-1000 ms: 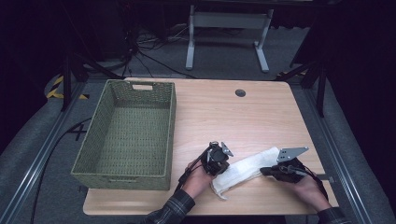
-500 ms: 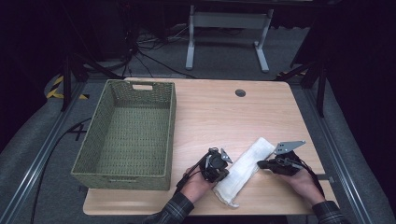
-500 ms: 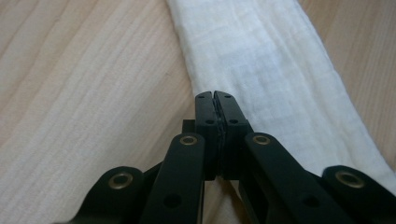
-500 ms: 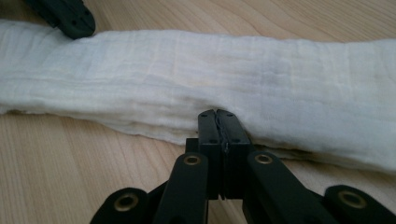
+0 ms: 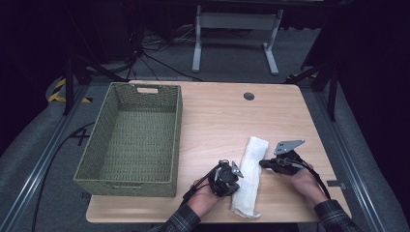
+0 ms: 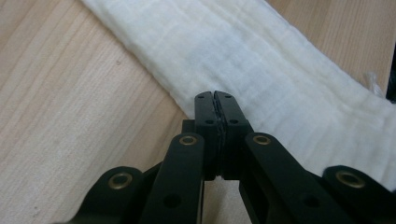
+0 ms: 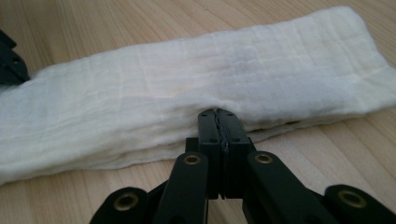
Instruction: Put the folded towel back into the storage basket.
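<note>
A dark room is surrounding a light wooden table [image 5: 217,125], with cables trailing over the grey floor behind it and a white metal stand [image 5: 235,36] standing beyond the far edge. A green woven basket [image 5: 130,140] is sitting on the table's left half. To its right, near the front edge, a folded white cloth [image 5: 247,176] is lying in a long strip, running from the front edge away towards the middle of the table.

The left gripper [image 5: 233,170] is sitting at the cloth's left edge, jaws clenched together; in the left gripper view [image 6: 215,95] the tips are resting right at the cloth's [image 6: 261,74] border, and whether any fabric is pinched between them I cannot tell. The right gripper [image 5: 262,163] is coming in from the other side, jaws clamped tight too. In the right gripper view [image 7: 215,112] the tips are pressing into the cloth's [image 7: 196,79] long folded edge, though a real grip isn't clear.
</note>
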Motion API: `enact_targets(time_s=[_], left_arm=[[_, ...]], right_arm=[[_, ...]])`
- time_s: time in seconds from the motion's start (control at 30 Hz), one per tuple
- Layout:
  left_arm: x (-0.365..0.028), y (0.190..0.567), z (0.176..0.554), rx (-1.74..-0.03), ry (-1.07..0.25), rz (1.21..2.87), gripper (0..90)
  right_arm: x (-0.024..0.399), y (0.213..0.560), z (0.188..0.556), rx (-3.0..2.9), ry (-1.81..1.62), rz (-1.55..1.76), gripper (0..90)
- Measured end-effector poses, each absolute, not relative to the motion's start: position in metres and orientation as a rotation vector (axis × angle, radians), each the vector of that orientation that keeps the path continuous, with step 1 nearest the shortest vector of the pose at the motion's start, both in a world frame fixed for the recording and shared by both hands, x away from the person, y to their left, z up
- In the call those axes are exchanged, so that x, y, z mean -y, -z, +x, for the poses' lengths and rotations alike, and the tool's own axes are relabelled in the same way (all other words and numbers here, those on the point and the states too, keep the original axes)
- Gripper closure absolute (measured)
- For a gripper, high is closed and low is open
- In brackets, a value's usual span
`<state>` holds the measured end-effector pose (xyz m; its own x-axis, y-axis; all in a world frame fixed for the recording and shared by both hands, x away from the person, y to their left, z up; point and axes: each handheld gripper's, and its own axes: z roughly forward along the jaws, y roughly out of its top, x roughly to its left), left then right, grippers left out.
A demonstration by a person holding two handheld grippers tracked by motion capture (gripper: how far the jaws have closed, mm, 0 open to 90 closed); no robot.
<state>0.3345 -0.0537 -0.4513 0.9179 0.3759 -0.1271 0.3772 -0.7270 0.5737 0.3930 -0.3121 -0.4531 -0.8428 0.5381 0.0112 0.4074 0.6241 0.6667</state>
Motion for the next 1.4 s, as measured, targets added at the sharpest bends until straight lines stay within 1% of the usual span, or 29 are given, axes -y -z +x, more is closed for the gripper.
enact_targets(time_s=[0.4, 0.7, 0.8, 0.87, 0.97, 1.07, 1.13, 1.27, 1.4], left_arm=[[0.062, 0.451, 0.324, -0.485, 0.027, 2.475, 88.8], [0.065, 0.450, 0.321, -0.454, 0.041, 2.485, 88.1], [0.063, 0.450, 0.323, -0.455, 0.037, 2.473, 86.1], [0.057, 0.447, 0.326, -0.463, 0.014, 2.463, 82.3], [0.050, 0.446, 0.331, -0.499, 0.009, 2.440, 72.2], [0.042, 0.444, 0.338, -0.522, -0.012, 2.422, 61.2], [0.038, 0.443, 0.341, -0.539, -0.024, 2.435, 54.7], [0.030, 0.445, 0.346, -0.540, -0.034, 2.433, 45.9], [0.027, 0.447, 0.347, -0.544, -0.052, 2.430, 38.4]], right_arm=[[0.294, 0.454, 0.405, -2.658, -1.025, 0.727, 89.6], [0.291, 0.454, 0.407, -2.664, -1.028, 0.712, 89.2], [0.294, 0.450, 0.406, -2.657, -1.049, 0.712, 85.3], [0.296, 0.447, 0.405, -2.658, -1.079, 0.706, 80.9], [0.299, 0.441, 0.402, -2.678, -1.127, 0.694, 73.6], [0.299, 0.438, 0.396, -2.713, -1.166, 0.673, 62.2], [0.298, 0.438, 0.391, -2.731, -1.178, 0.638, 56.2], [0.294, 0.438, 0.382, -2.763, -1.185, 0.563, 42.4], [0.289, 0.438, 0.369, -2.805, -1.199, 0.481, 31.5]])
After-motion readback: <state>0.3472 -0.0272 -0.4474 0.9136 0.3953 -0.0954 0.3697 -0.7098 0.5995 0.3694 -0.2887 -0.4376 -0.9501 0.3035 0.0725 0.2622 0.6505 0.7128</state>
